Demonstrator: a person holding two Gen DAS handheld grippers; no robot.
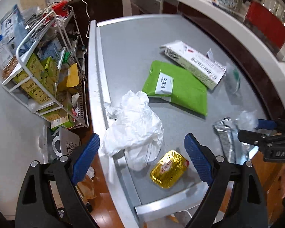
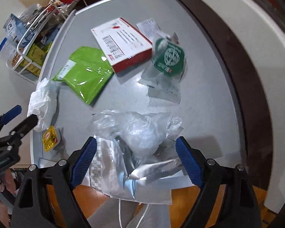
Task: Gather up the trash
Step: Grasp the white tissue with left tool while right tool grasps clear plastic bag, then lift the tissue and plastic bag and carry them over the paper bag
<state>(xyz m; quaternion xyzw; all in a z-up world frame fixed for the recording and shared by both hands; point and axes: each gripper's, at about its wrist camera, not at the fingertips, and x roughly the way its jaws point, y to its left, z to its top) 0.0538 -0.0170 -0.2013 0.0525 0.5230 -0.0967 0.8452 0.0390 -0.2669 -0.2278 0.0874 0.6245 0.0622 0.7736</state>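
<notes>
Left wrist view: left gripper (image 1: 141, 157) jaws spread wide around crumpled white tissue (image 1: 133, 129) and gold packet (image 1: 168, 169). Right gripper (image 2: 135, 160) jaws gape around clear plastic wrappers (image 2: 134, 131) on the worktop (image 2: 199, 87).

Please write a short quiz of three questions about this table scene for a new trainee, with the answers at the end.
1. True or false: the white box lies partly on the green pouch.
2. Which item lies nearest the left gripper? A) gold packet B) green-label bag C) white box
3. Fill in: both grippers have their jaws ____.

Key
1. True; one end of the box overlaps the pouch.
2. A; the packet lies between the left jaws, beside the crumpled tissue.
3. Open; the right gripper straddles clear plastic wrap and a foil wrapper without closing on them.
</notes>
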